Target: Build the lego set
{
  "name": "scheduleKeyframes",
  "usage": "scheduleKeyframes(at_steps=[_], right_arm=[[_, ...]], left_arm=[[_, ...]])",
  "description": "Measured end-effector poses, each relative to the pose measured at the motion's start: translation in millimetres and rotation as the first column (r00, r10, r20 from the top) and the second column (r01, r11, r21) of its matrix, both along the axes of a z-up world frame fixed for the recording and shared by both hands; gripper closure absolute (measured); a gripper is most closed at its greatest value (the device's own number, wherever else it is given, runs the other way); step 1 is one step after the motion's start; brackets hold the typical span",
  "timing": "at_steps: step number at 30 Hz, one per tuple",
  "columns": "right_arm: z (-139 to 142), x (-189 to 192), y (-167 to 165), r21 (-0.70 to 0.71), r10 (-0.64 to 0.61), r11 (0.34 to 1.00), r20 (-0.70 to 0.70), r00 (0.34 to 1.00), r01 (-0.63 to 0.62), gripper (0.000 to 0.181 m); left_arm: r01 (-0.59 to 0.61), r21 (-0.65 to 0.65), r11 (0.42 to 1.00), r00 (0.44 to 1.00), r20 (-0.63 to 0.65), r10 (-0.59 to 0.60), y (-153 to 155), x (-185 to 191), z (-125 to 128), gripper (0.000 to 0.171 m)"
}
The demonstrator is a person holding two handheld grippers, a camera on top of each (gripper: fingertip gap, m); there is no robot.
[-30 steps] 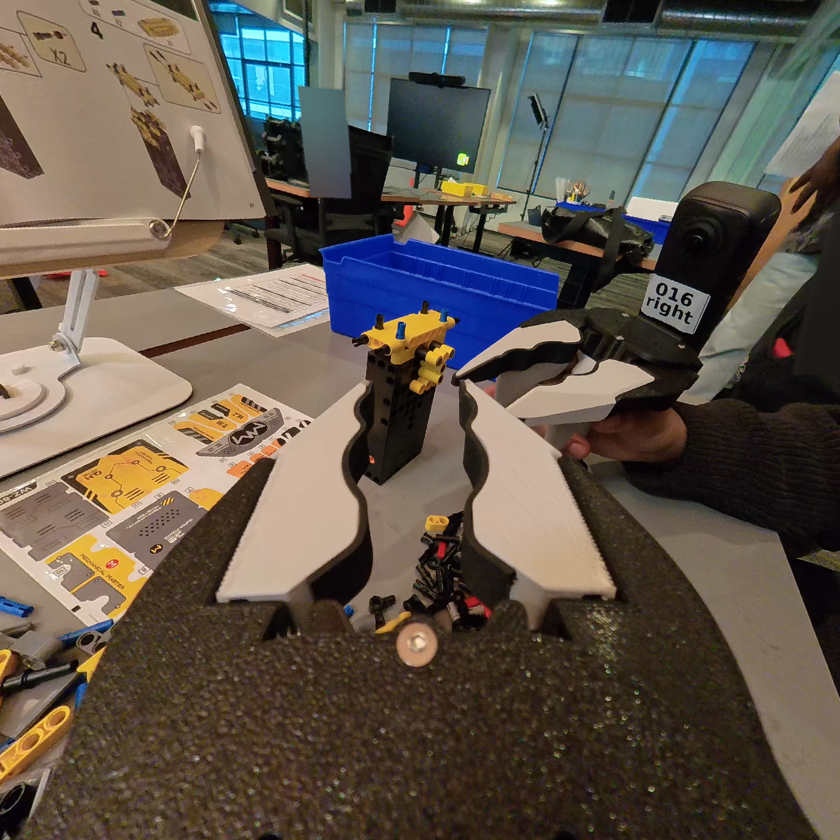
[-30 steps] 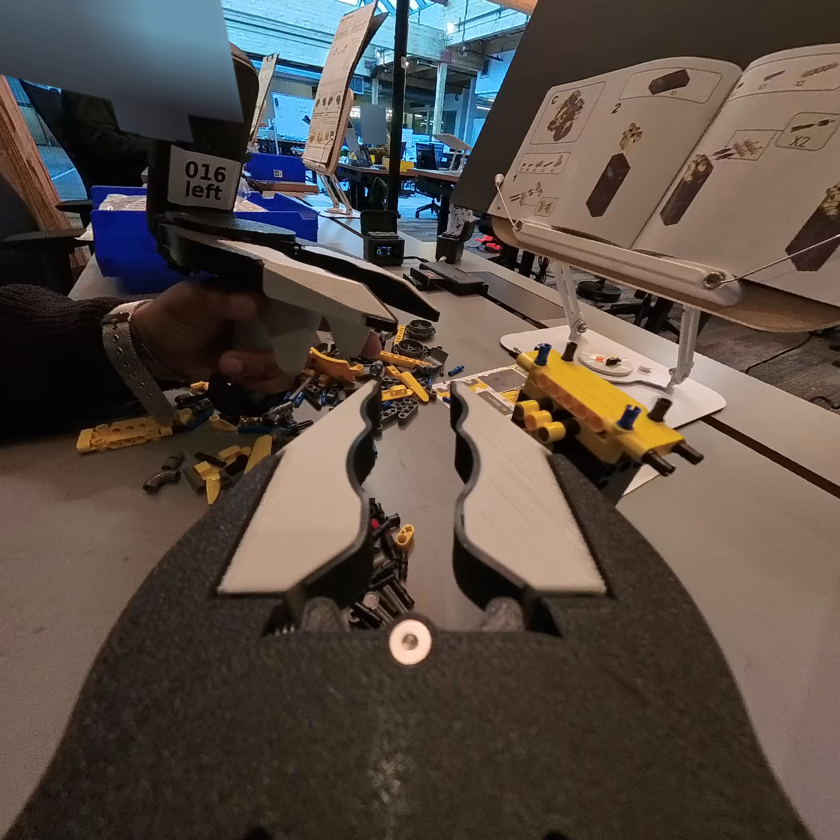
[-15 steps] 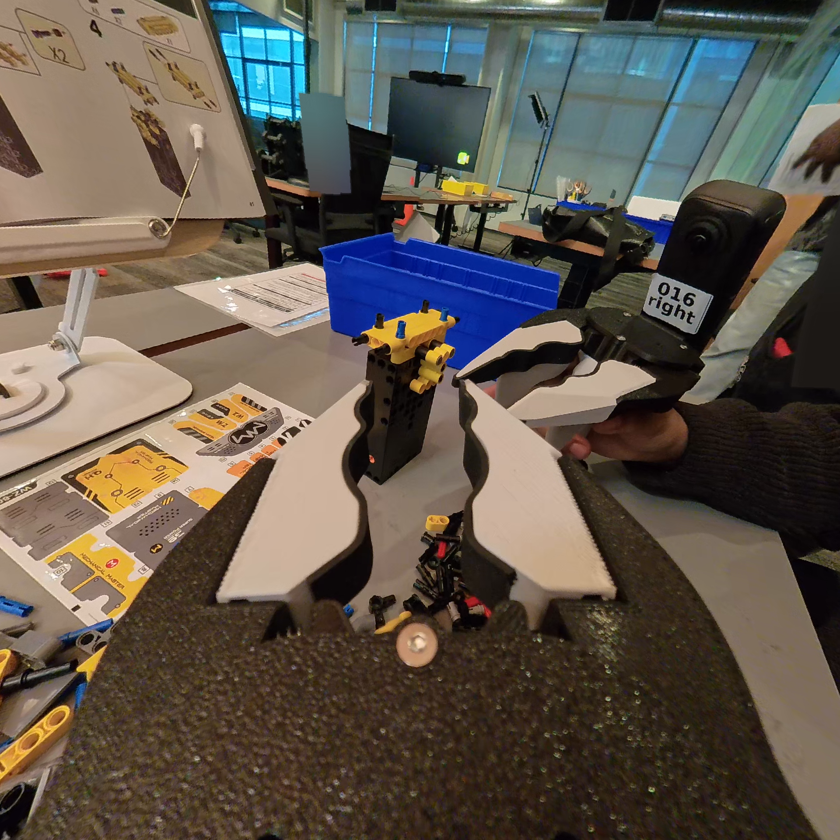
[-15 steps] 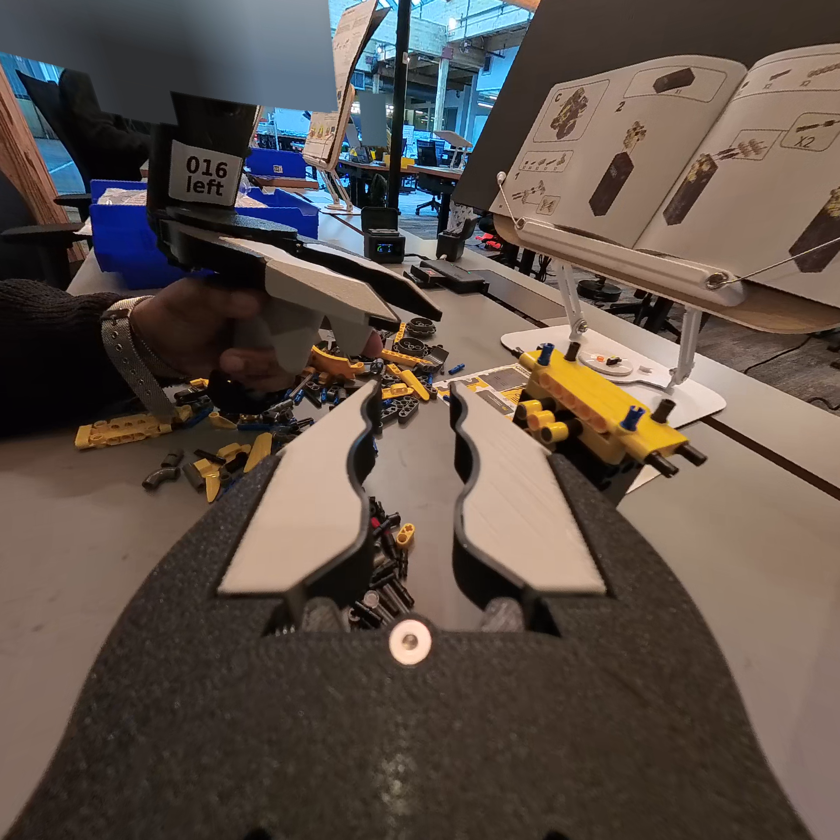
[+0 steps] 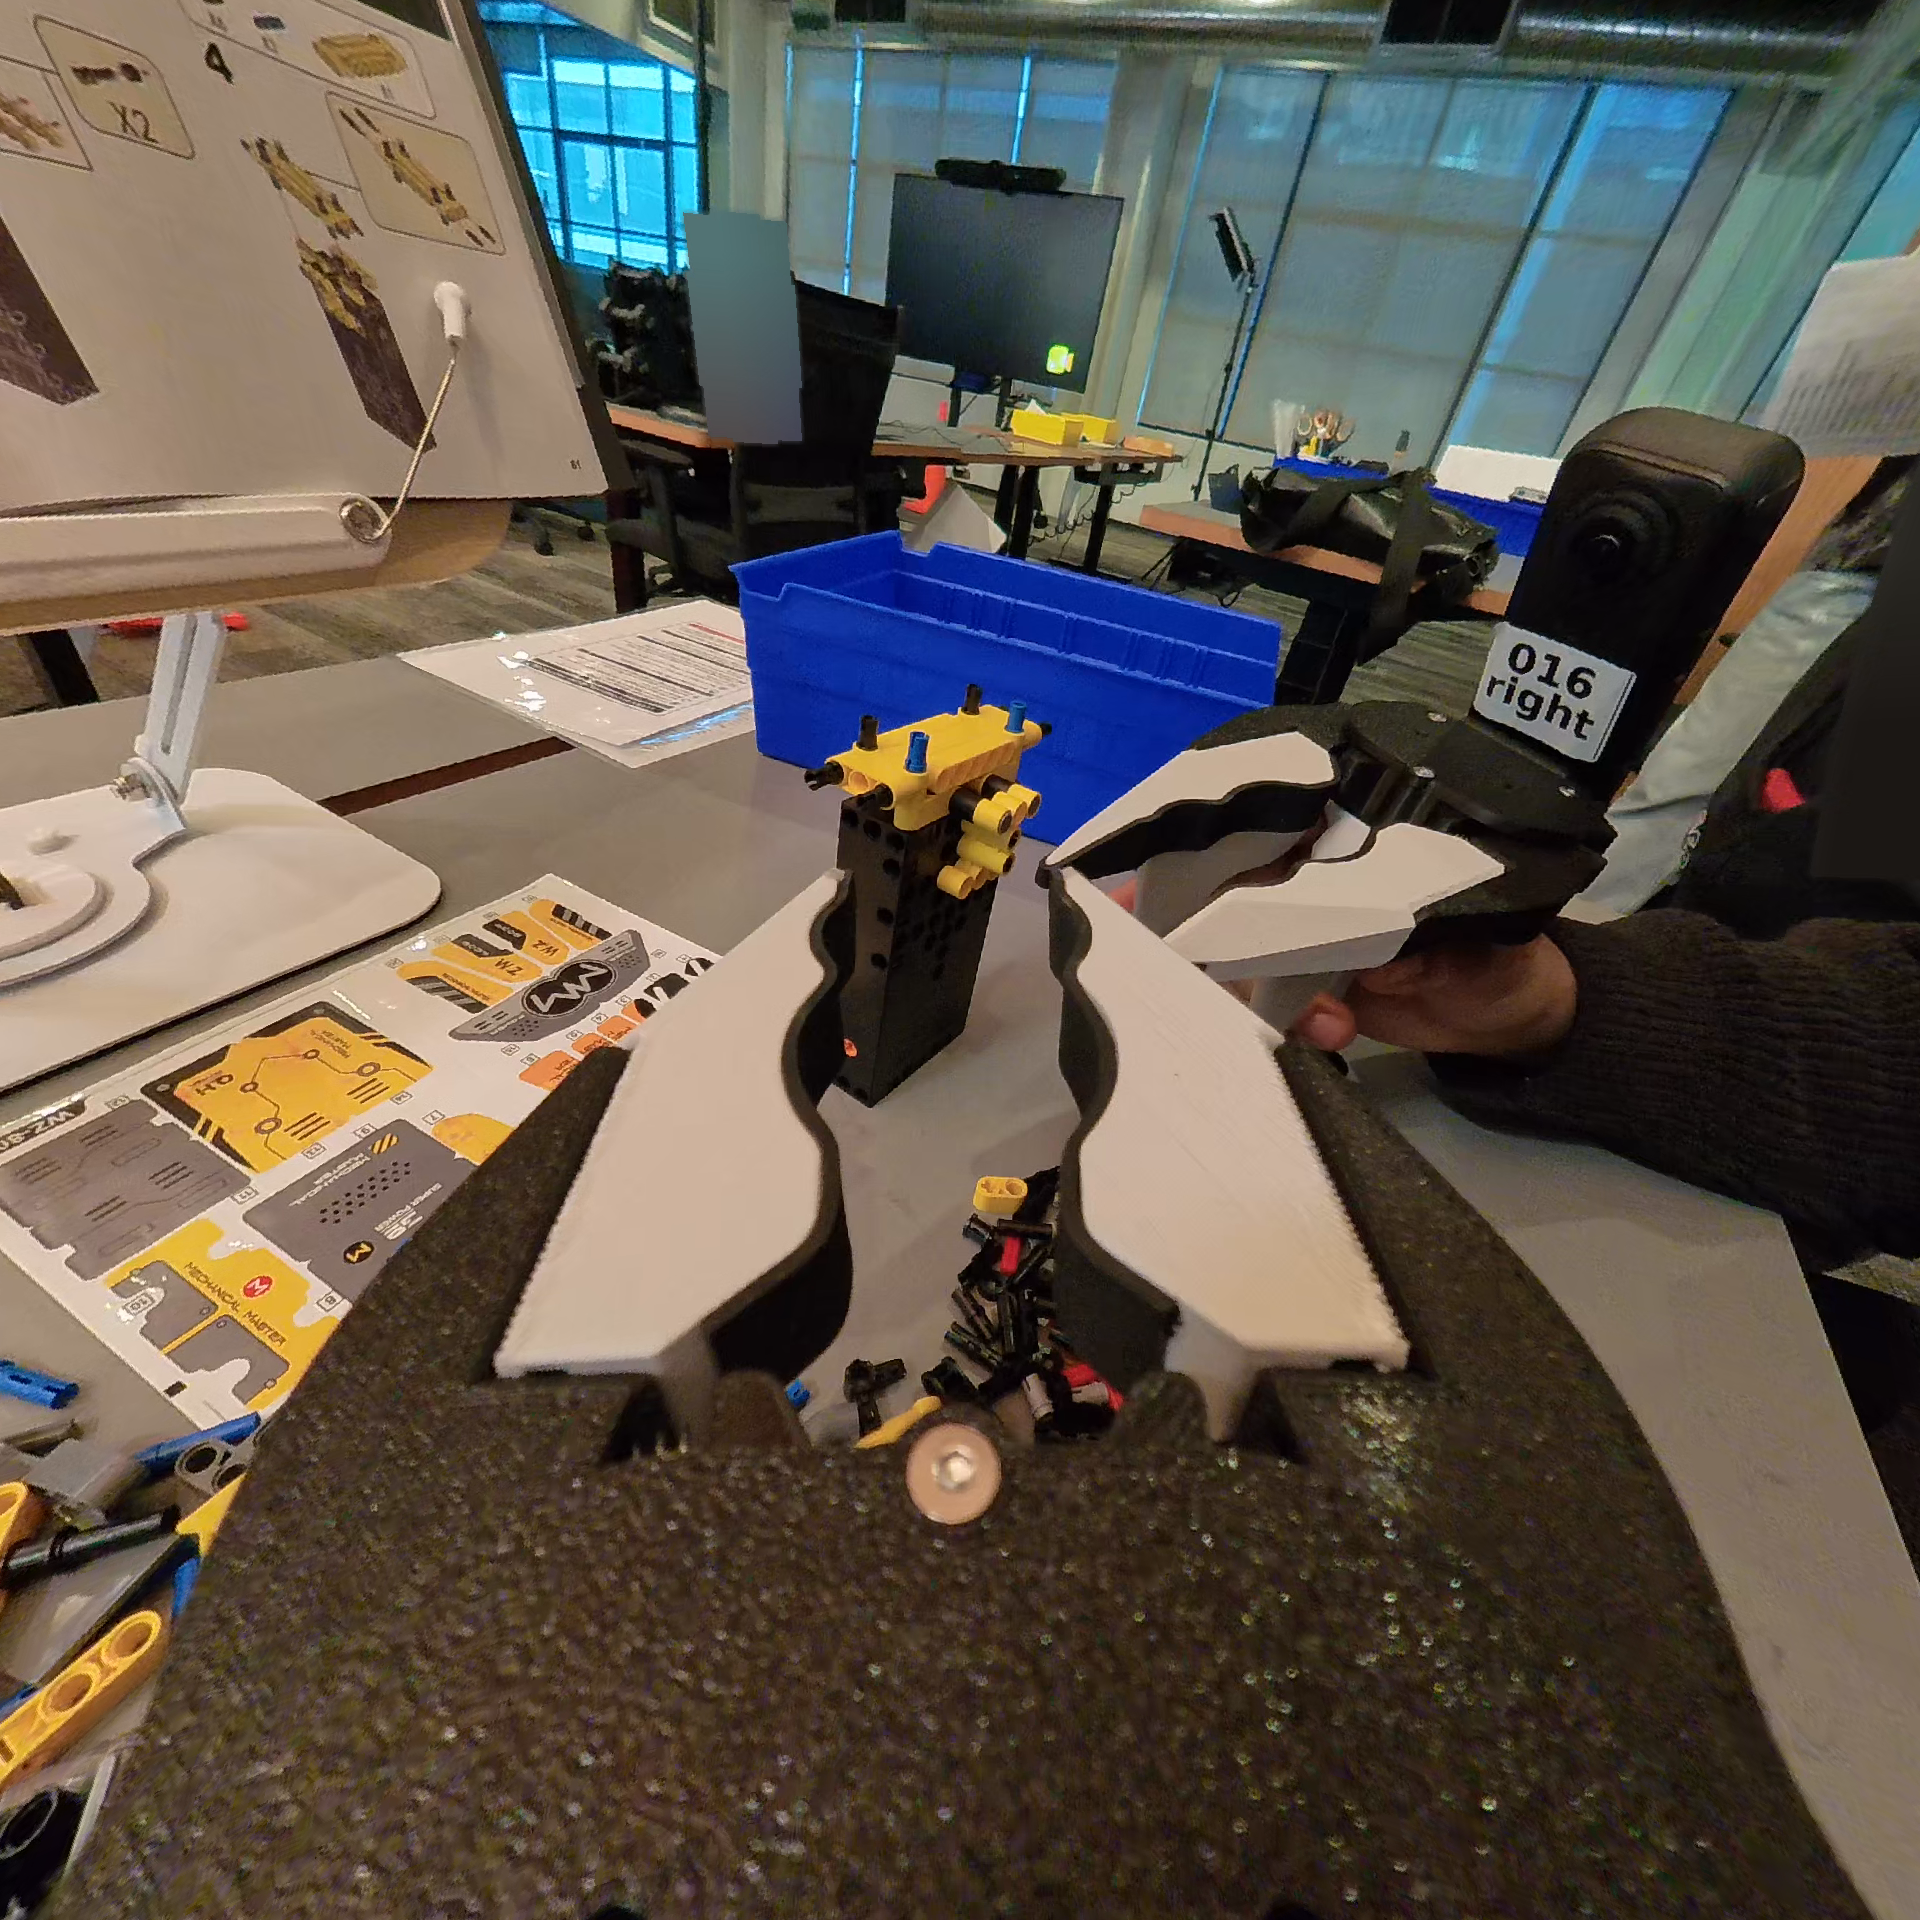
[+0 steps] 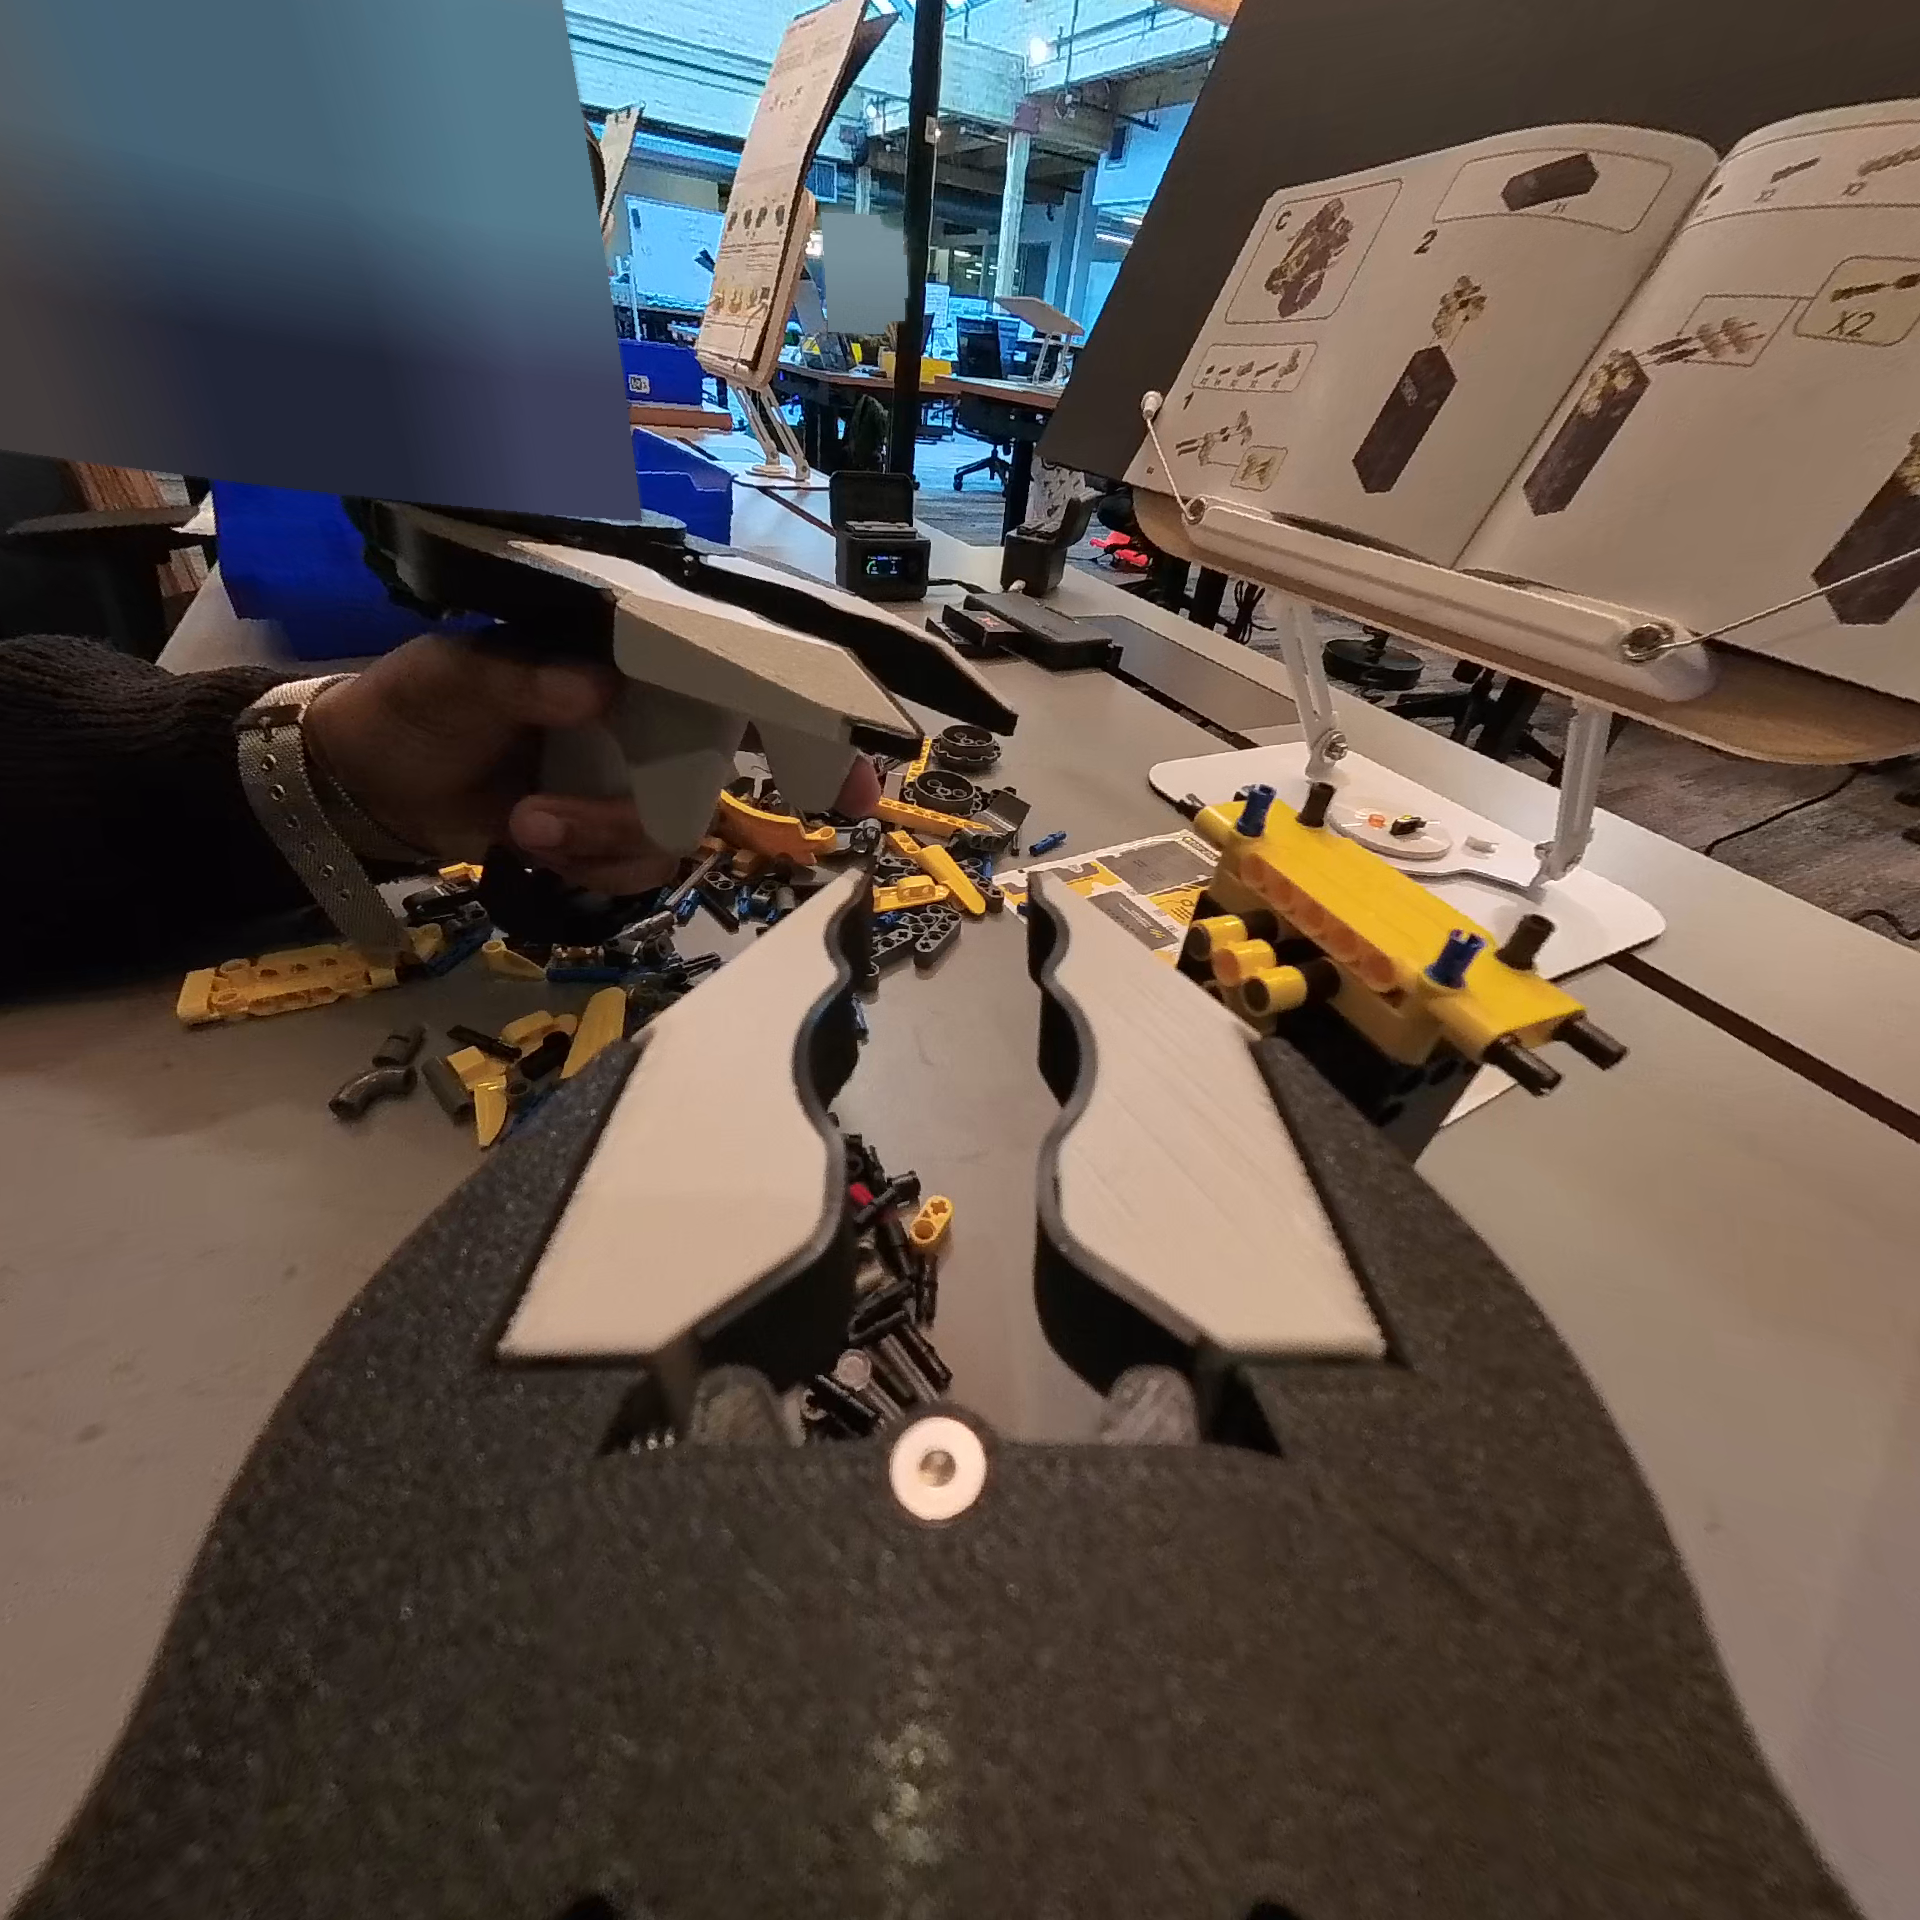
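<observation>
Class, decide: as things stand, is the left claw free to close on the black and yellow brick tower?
Probably yes. The left claw is open with the brick tower upright just ahead between its tips; only the right claw sits close alongside.

Looks like a big open-plan office or lab space: rows of desks (image 6: 966, 390) running way back, a large monitor (image 5: 1003, 275) on a stand, floor-to-ceiling windows (image 5: 1382, 249), exposed ducts overhead. Up close, a grey worktable (image 5: 623, 831) with a blue parts bin (image 5: 997, 644) and a propped-up instruction booklet (image 6: 1558, 312).

Left tool (image 5: 945, 894) and right tool (image 6: 945, 894) both gape, empty.
</observation>
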State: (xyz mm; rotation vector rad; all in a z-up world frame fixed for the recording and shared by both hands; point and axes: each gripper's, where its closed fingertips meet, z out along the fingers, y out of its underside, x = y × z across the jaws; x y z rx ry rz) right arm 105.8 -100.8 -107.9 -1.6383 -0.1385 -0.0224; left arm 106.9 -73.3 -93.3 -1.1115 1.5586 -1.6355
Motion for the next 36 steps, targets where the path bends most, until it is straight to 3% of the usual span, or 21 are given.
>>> scheduleKeyframes(at_steps=[11,16,36], right_arm=[[0,0,0,0.002,-0.003,1.0,0.007,1.0,0.003,0.152],[8,8,-4,0.046,-0.057,0.998,0.068,0.996,0.054,0.181],[5,5,-4,0.035,-0.027,0.999,0.037,0.999,0.026,0.18]], left_arm=[[-0.003,0.002,1.0,1.0,0.0,0.003,0,0,0,0.135],[-0.018,0.002,1.0,1.0,0.0,0.018,3,1,0,0.135],[-0.013,-0.009,1.0,1.0,-0.016,0.013,4,2,-3,0.137]])
